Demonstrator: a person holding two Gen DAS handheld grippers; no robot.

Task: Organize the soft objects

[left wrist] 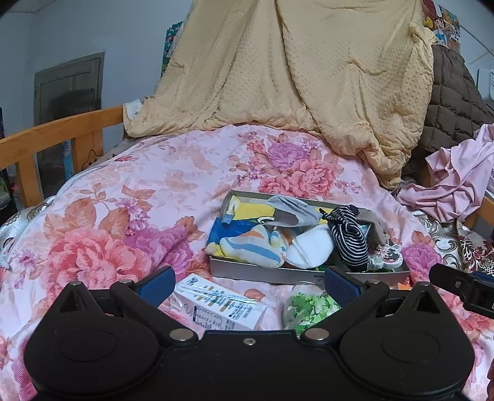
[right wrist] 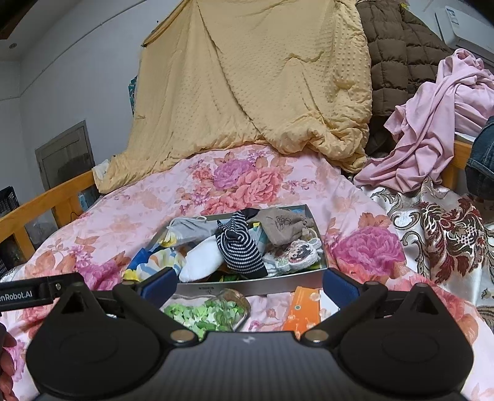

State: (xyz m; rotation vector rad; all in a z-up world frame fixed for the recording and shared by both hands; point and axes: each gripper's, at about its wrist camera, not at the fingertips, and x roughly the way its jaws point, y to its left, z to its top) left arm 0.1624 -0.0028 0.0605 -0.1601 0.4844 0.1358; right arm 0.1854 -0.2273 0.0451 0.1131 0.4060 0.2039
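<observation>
A pink floral quilt (left wrist: pixel 129 197) covers the bed; on it sits a shallow grey metal tray (right wrist: pixel 247 285) heaped with soft items: a navy-and-white striped sock (right wrist: pixel 239 246), a white pad (right wrist: pixel 202 259), a grey-brown sock (right wrist: pixel 279 228), a striped colourful cloth (left wrist: pixel 253 246); left gripper (left wrist: pixel 248 283) and right gripper (right wrist: pixel 250 285) hover near it, jaws apart, empty.

The bed carries a pink floral quilt (left wrist: pixel 129 197). A wooden rail (left wrist: pixel 58 132) borders its left side. A yellow dotted blanket (left wrist: pixel 308 77) hangs at the head, beside a brown quilted cover (right wrist: pixel 398 40). The pale wall (right wrist: pixel 77 61) holds a recessed grey hatch (right wrist: pixel 66 154). An air conditioner (right wrist: pixel 463 27) is mounted at upper right.
</observation>
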